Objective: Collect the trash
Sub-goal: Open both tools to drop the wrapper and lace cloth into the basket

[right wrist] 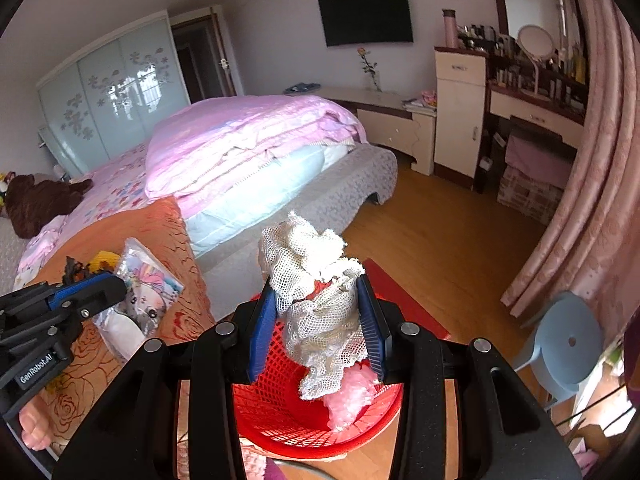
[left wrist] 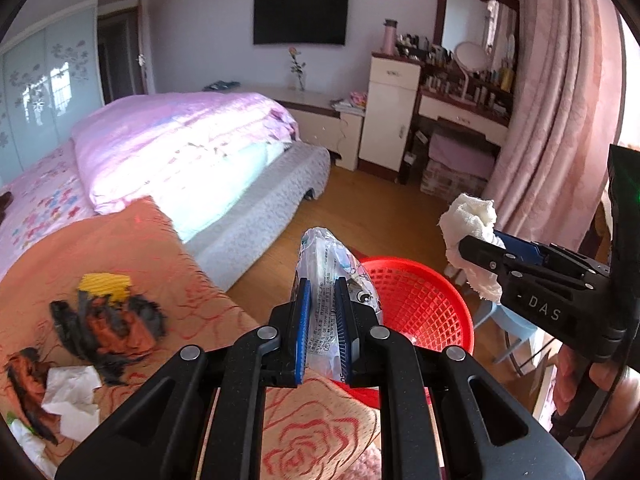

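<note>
**Both claws loaded above the red basket**

Left wrist view: the left claw (left wrist: 323,312) is clamped narrow on a clear plastic wrapper (left wrist: 326,264) with printed writing, which stands up between the blue pads. Just behind and to the right of it sits the red mesh basket (left wrist: 420,304) on the wooden floor. At the right edge, the right claw (left wrist: 480,248) comes in holding a white wad of netting (left wrist: 472,232) over the far side of the basket. To the left, an orange rose-patterned cloth (left wrist: 160,248) carries more litter: a dark crumpled wrapper with a yellow piece (left wrist: 106,316) and white tissue (left wrist: 72,396) near the lower left corner.

Right wrist view: the right claw (right wrist: 320,320) grips the cream netting (right wrist: 316,292), bunched between its pads and hanging down over the red basket (right wrist: 280,412). A pink crinkled piece (right wrist: 348,396) lies inside the basket, below the netting. At left, the left claw (right wrist: 108,292) holds the wrapper (right wrist: 148,292), whose cartoon-printed face shows here, above the orange cloth (right wrist: 132,224). A pale blue stool (right wrist: 568,340) stands at the right, near the pink curtain (right wrist: 600,200).
</note>
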The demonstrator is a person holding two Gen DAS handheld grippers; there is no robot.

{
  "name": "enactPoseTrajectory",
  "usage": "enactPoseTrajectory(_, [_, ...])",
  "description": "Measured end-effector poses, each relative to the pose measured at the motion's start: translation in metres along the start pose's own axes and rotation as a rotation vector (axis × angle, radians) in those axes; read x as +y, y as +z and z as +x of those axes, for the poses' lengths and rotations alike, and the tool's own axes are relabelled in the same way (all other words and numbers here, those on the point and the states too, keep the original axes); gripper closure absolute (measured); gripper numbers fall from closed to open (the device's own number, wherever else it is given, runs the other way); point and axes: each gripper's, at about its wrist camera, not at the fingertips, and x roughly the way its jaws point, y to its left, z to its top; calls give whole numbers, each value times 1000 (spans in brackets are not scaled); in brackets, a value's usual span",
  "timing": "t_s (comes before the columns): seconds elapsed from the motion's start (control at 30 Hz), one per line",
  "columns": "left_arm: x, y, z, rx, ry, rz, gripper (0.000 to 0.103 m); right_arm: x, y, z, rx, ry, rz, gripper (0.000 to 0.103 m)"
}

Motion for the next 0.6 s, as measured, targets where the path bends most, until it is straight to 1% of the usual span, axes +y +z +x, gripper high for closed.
enactPoseTrajectory(0.17, [-16, -2, 27, 62, -22, 29, 91, -12, -4, 12, 38, 0, 35, 65])
enactPoseTrajectory(0.33, [-22, -8, 45, 105, -47, 39, 90, -19, -7, 21, 73, -7, 67, 63])
enactPoseTrajectory(0.47, [-22, -13, 52, 132, -63, 31, 87, -22, -8, 26, 89, -11, 77, 55])
enactPoseTrajectory(0.5, [-21, -14, 53, 135, -66, 31, 83, -21, -9, 26, 90, -11, 77, 53])
enactPoseTrajectory(0.53, [-21, -15, 53, 138, -67, 29, 76, -22, -9, 26, 88, -12, 76, 52])
enactPoseTrajectory(0.57, [-20, -15, 53, 138, -67, 27, 72, -21, -9, 26, 87, -12, 76, 49])
enactPoseTrajectory(0.6, [-19, -16, 52, 135, -67, 21, 65, -22, -9, 26, 85, -12, 76, 47])
